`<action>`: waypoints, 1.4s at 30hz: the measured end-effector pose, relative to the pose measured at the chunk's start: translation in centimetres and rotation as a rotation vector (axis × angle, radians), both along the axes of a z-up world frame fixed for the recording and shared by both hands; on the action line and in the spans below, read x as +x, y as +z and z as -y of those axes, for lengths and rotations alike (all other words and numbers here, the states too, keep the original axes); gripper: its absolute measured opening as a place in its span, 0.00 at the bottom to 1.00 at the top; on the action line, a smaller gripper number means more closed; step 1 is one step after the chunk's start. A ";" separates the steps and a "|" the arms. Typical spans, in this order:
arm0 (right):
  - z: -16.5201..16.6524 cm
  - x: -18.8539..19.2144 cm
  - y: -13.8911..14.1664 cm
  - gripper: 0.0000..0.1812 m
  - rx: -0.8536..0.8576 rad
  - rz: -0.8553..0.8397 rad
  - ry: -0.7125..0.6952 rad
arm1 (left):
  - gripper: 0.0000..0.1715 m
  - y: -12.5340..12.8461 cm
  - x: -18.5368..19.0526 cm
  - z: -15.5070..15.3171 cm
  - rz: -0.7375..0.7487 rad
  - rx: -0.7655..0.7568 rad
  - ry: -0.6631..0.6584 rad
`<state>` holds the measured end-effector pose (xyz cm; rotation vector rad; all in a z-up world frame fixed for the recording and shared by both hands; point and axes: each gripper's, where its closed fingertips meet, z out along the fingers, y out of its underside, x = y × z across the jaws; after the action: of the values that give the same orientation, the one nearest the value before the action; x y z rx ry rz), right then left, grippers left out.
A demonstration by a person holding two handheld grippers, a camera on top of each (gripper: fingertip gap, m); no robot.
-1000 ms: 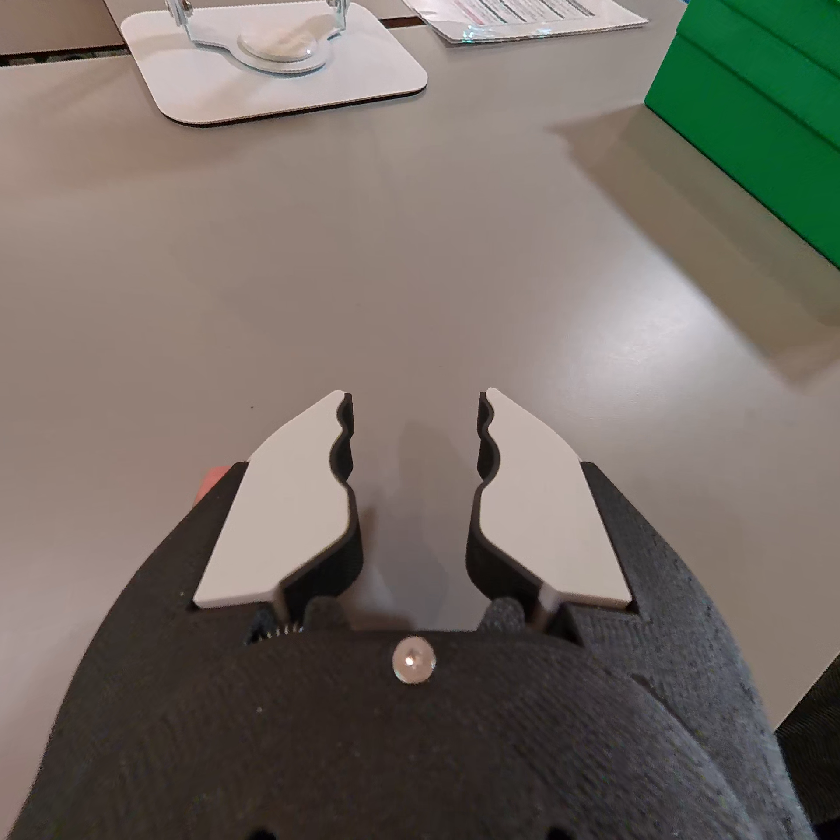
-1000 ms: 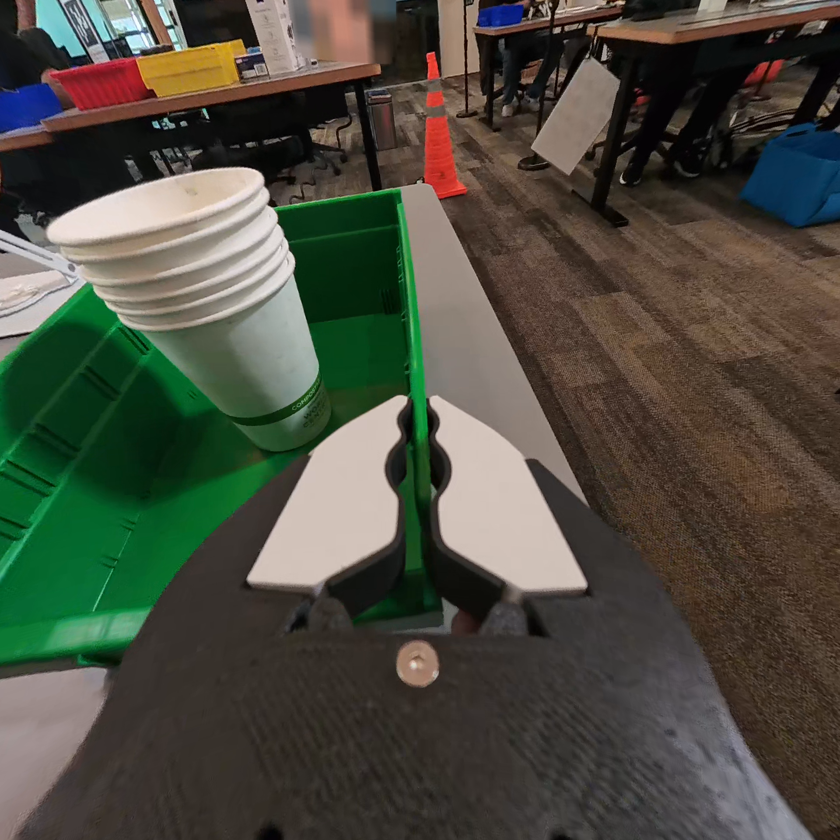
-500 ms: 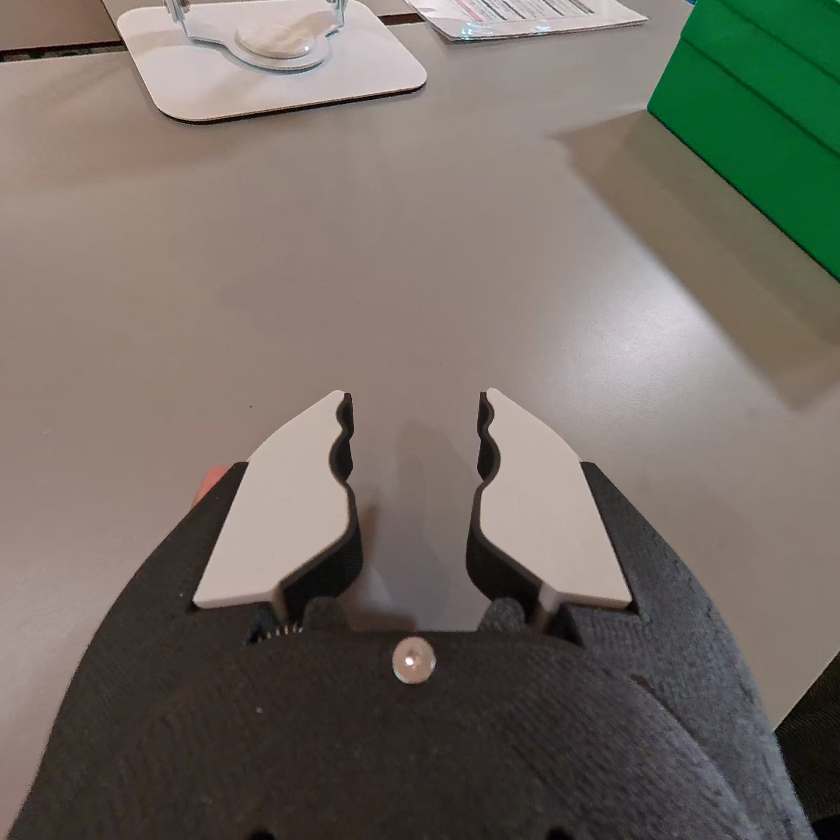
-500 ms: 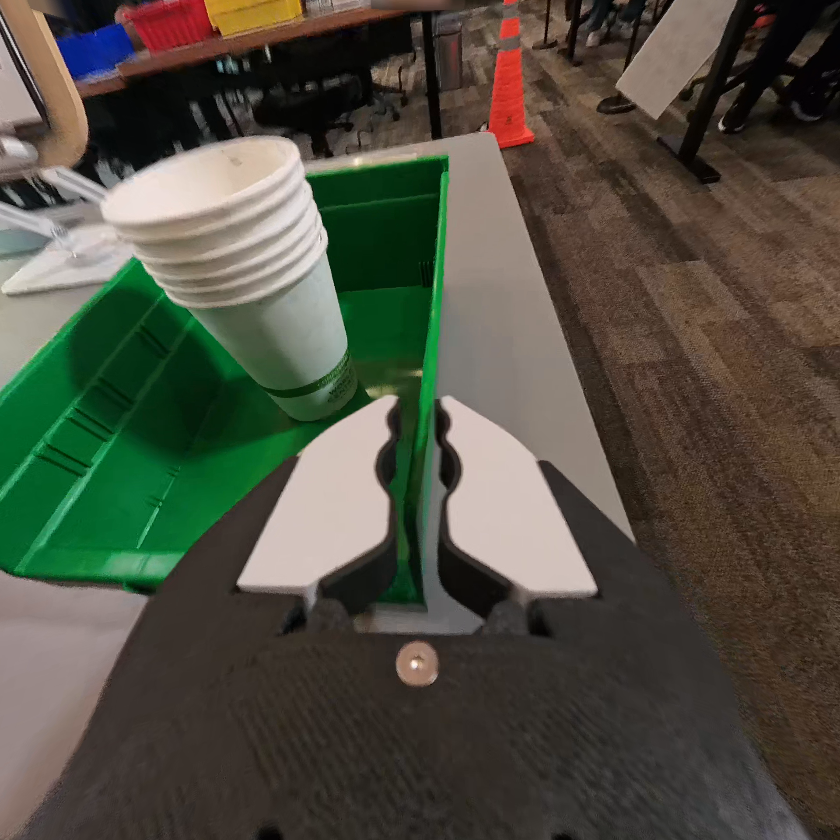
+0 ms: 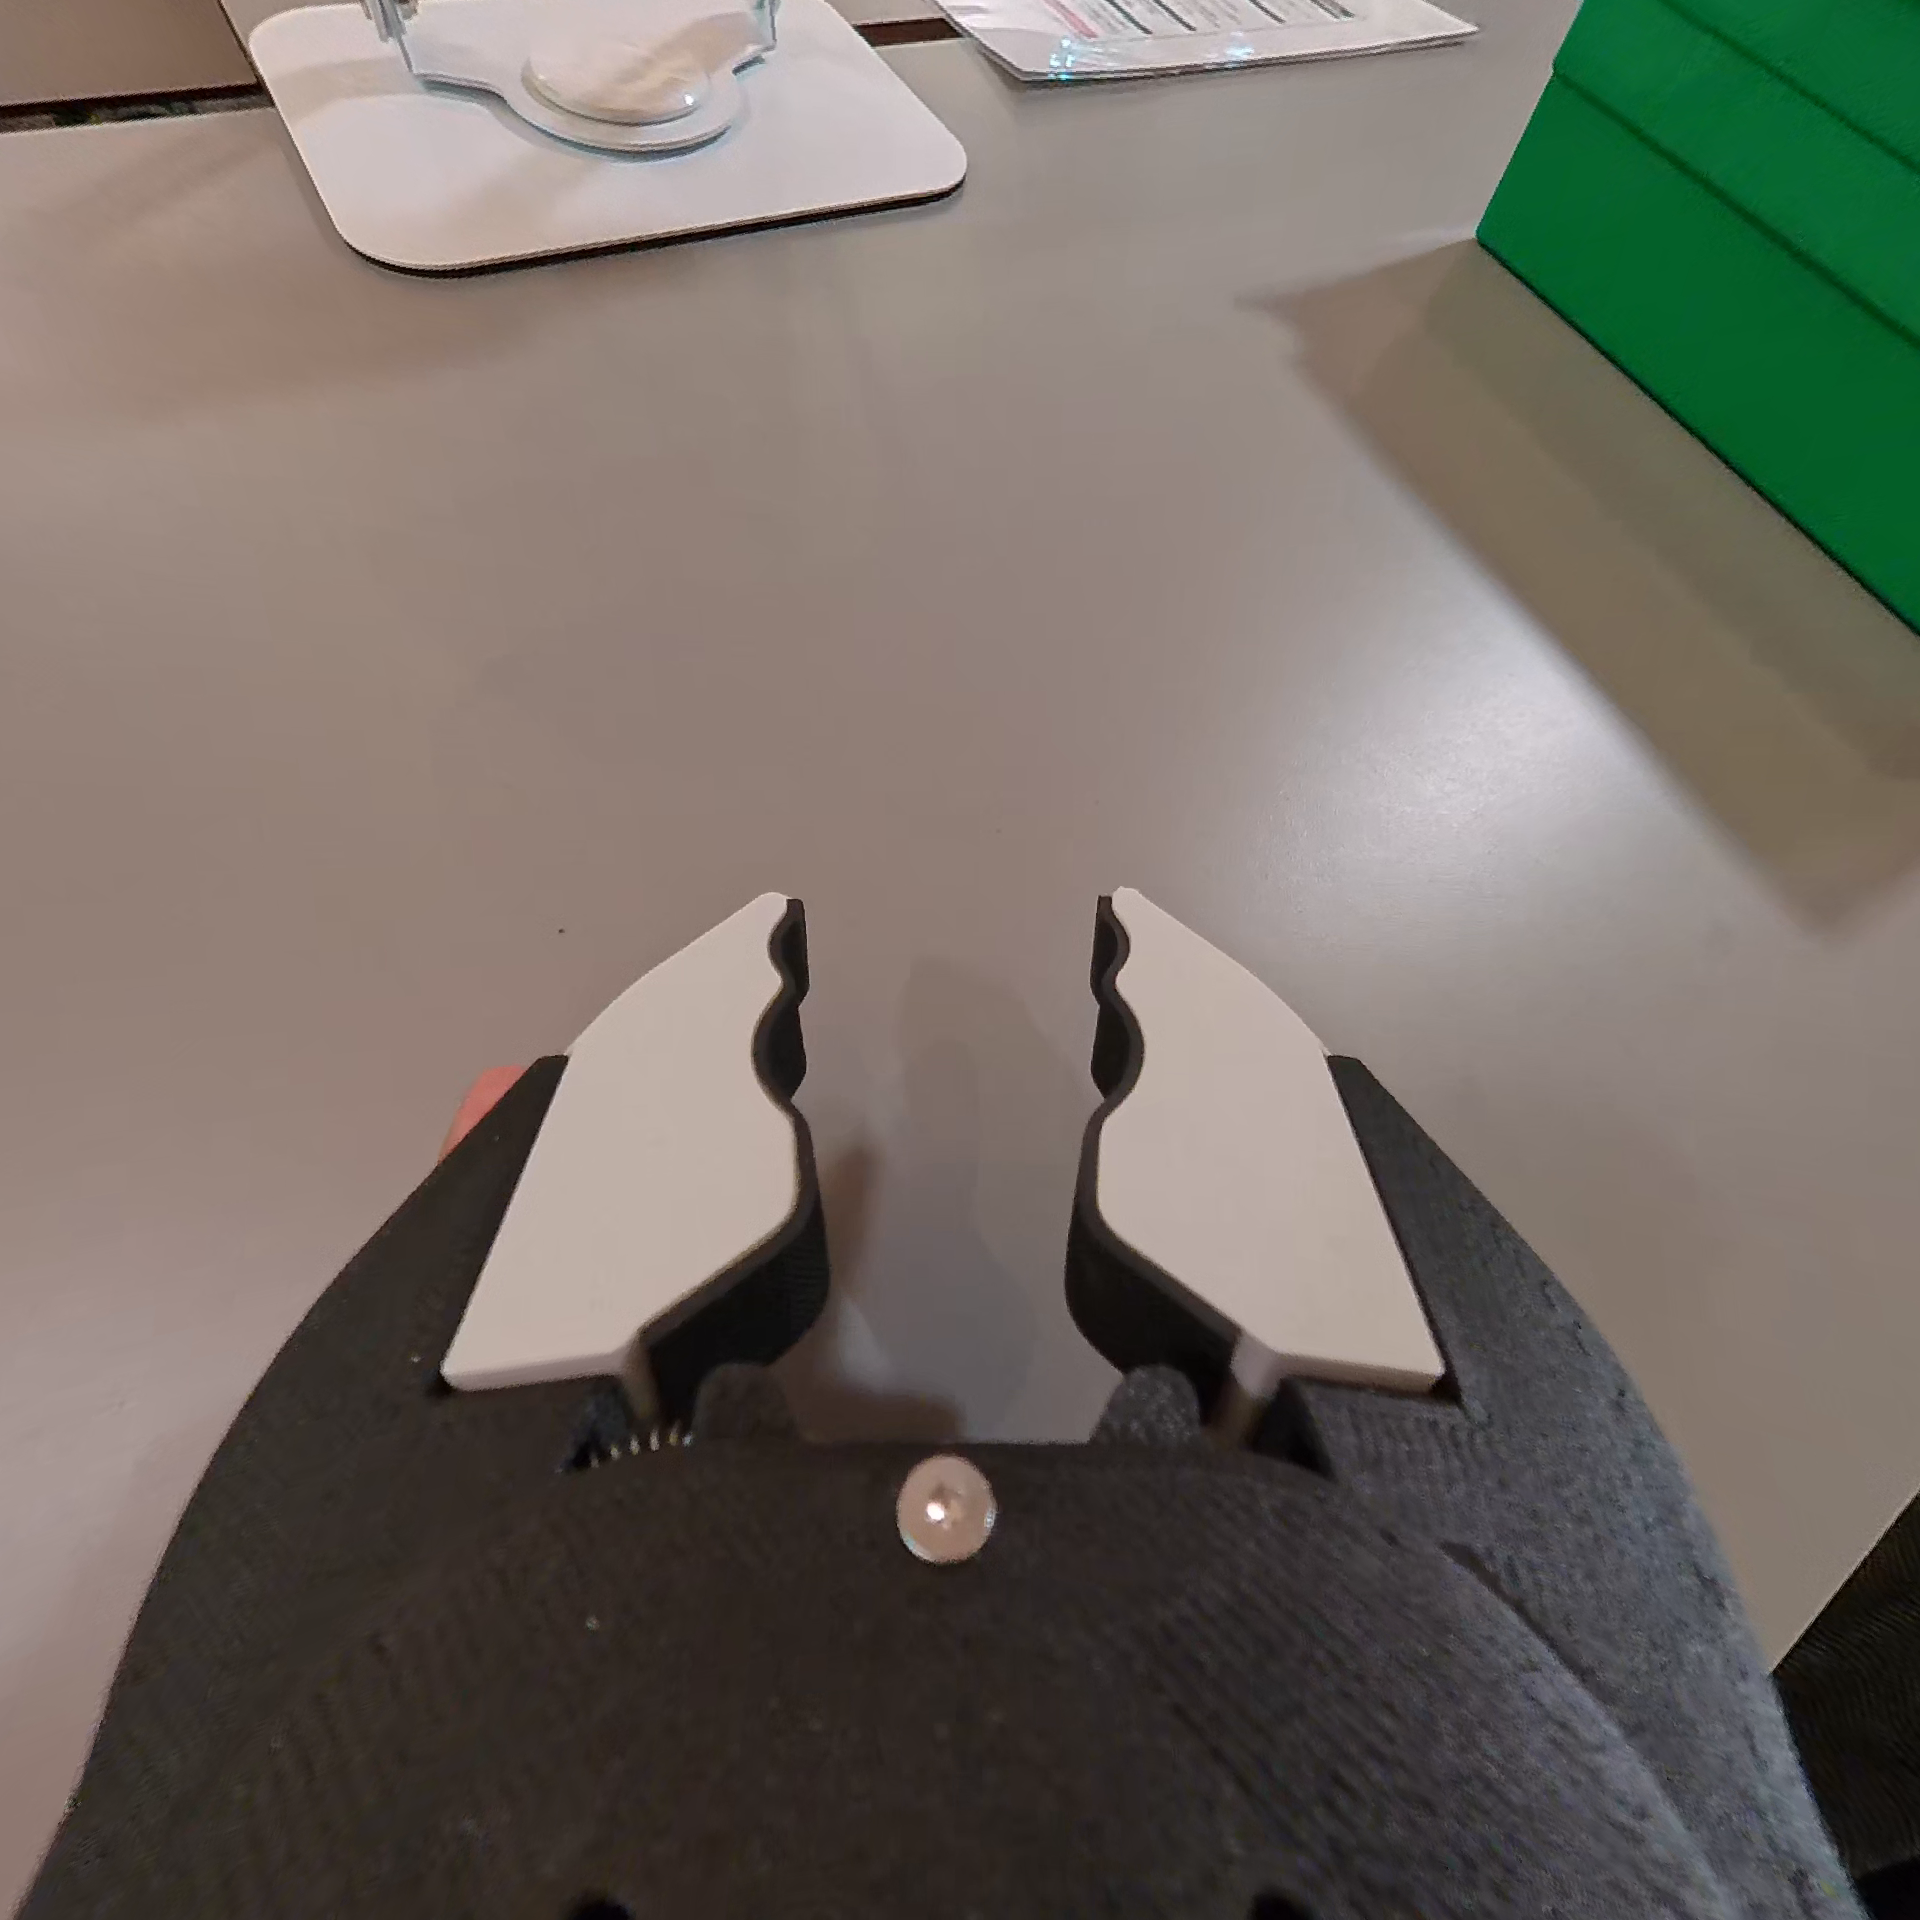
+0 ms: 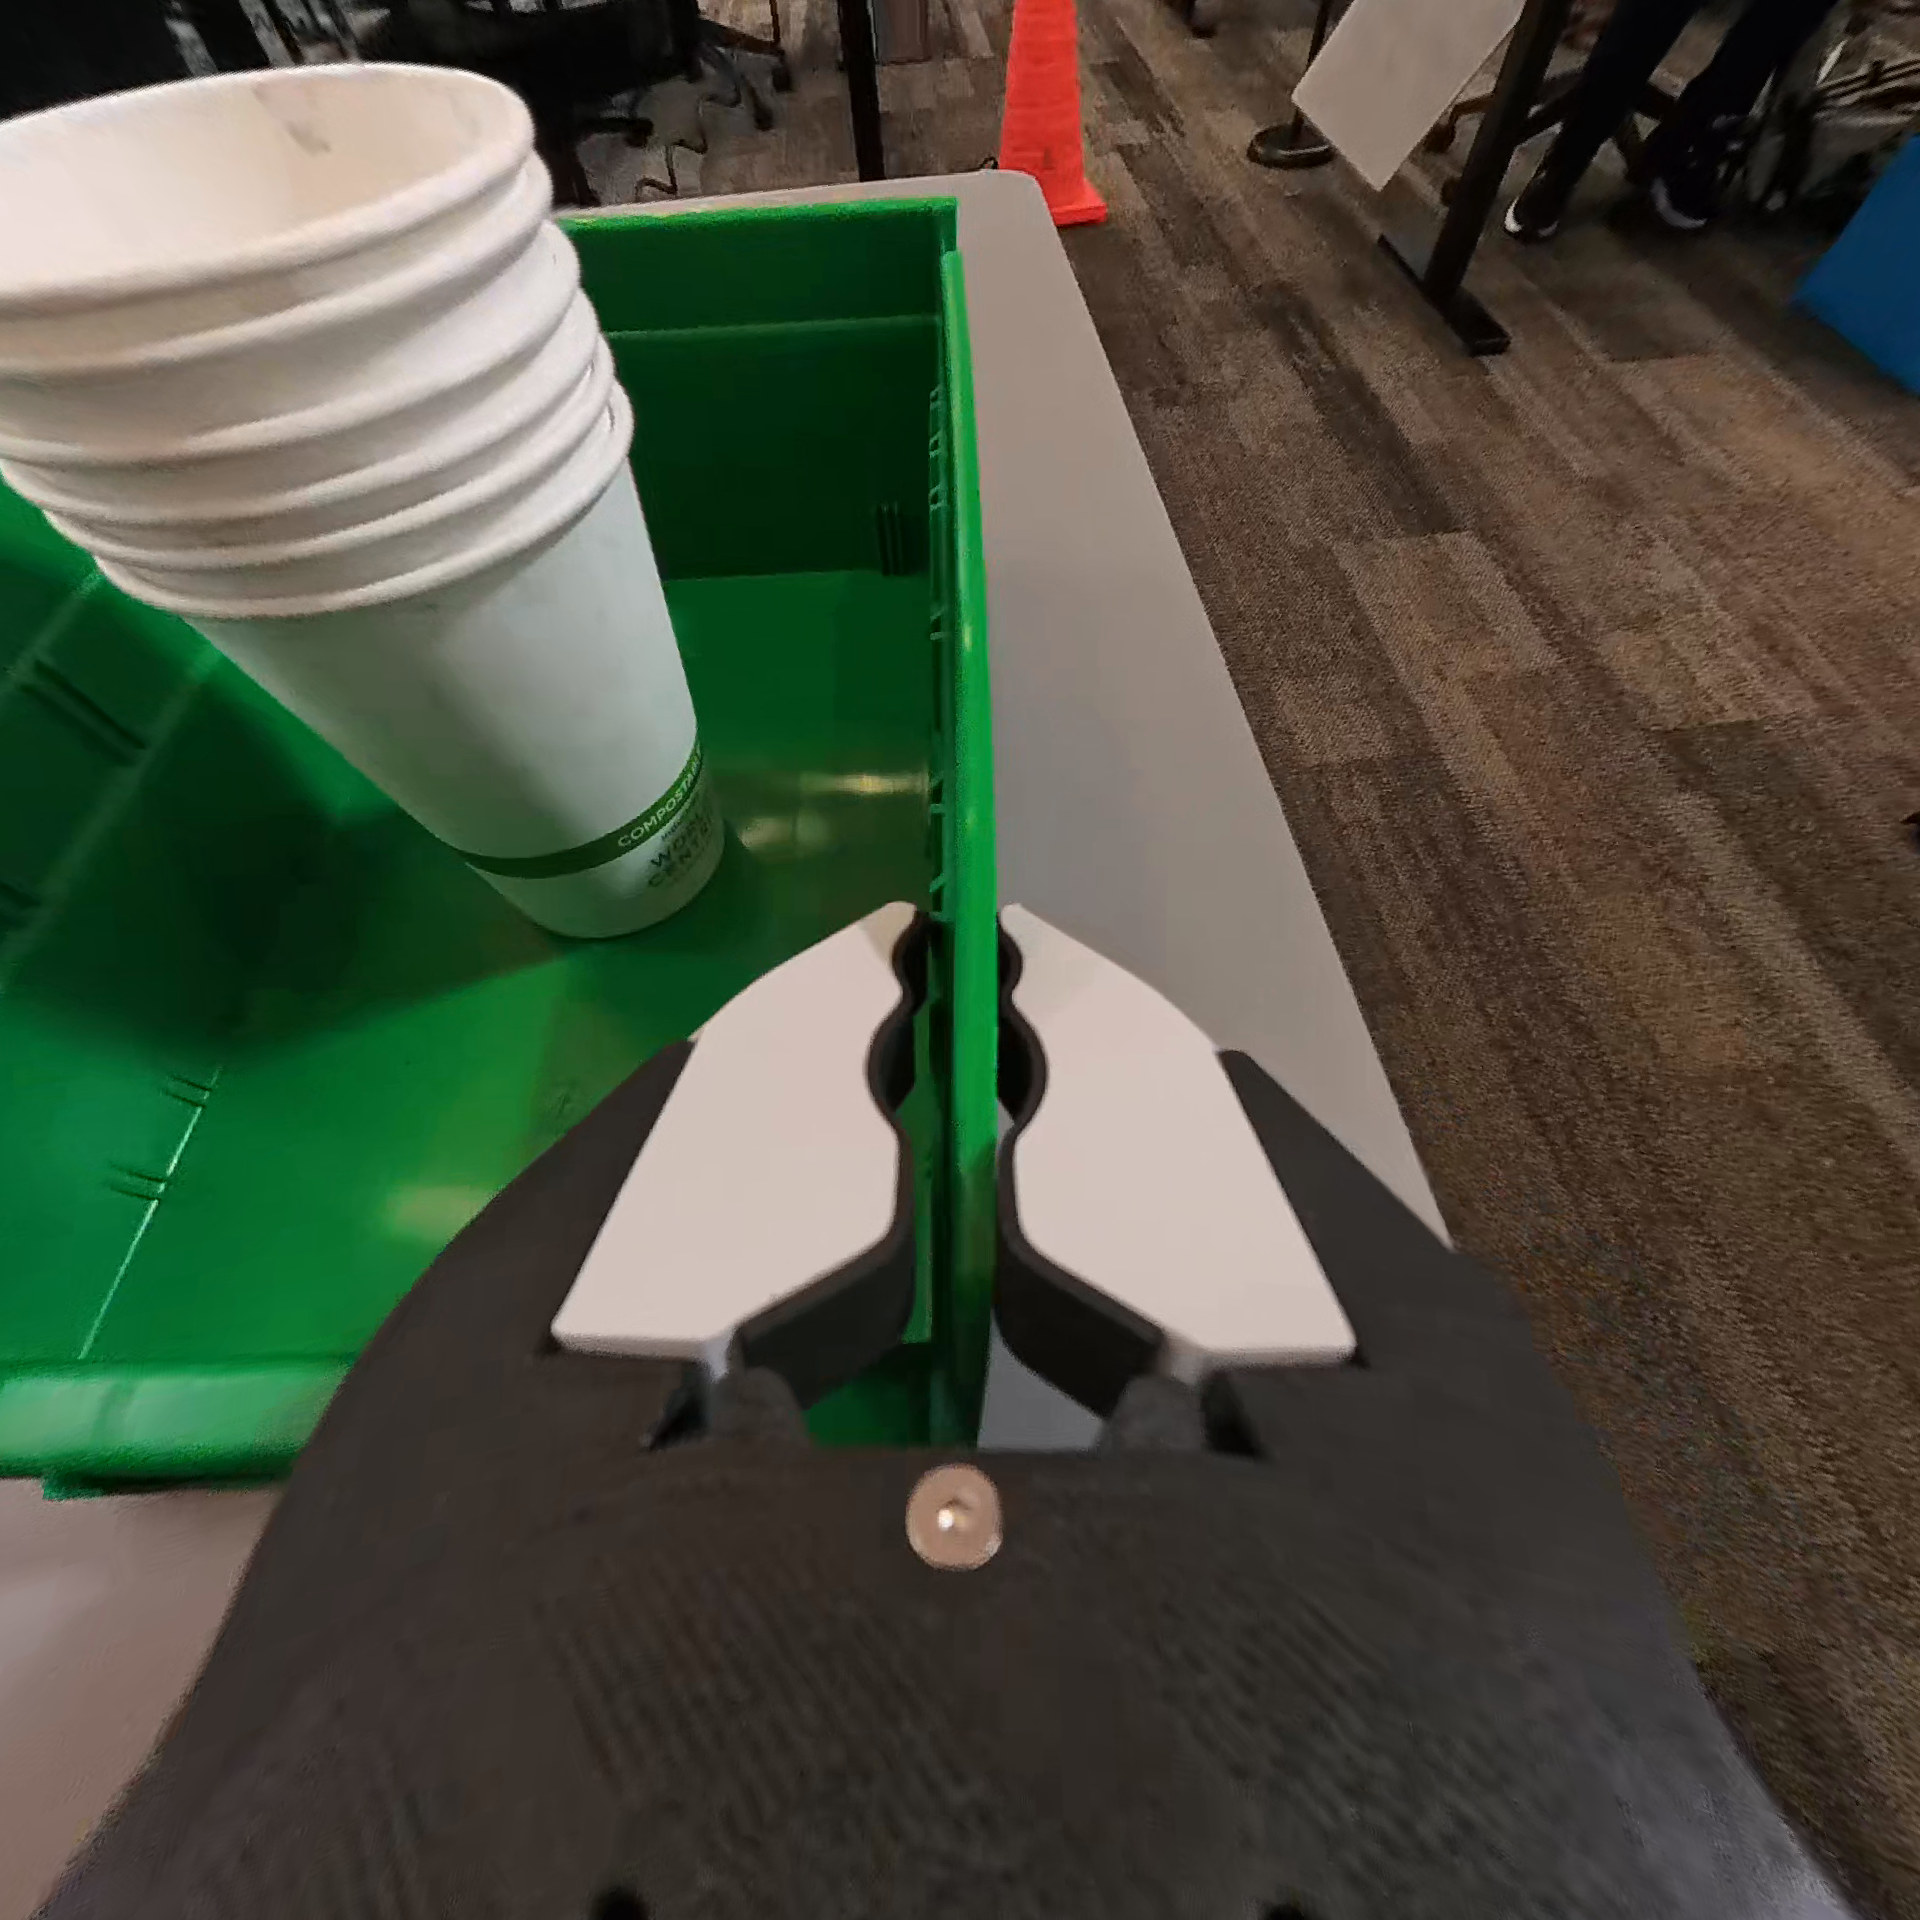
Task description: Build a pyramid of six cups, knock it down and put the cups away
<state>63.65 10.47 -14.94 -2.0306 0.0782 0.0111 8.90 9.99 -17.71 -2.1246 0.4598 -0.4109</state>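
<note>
Closer now, right tool [image 6: 958, 914] clamping green bin [image 6: 961, 644] wall, green-banded lettered cup stack [image 6: 416, 561] inside

Green bin [image 6: 790, 499]; white cups [image 6: 343, 416], green band.

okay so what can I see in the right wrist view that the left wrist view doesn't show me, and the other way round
Only the right wrist view shows the right gripper shut on the side wall of the green bin, the stack of white paper cups standing inside the bin, the orange cone and the carpeted floor.

Only the left wrist view shows the left gripper, open and empty over bare tabletop, the white pad with a clear stand on it, and a printed sheet.

Both show the green bin and the grey table.
</note>
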 end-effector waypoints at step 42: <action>-0.4 -4.2 1.7 0.03 0.001 -0.140 0.116 | 0.29 4.6 -27.1 2.8 -0.251 0.172 0.728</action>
<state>59.49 10.83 -13.28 -2.0292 0.0481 0.2259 -18.20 7.15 -13.14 -2.0153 -0.1540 0.3019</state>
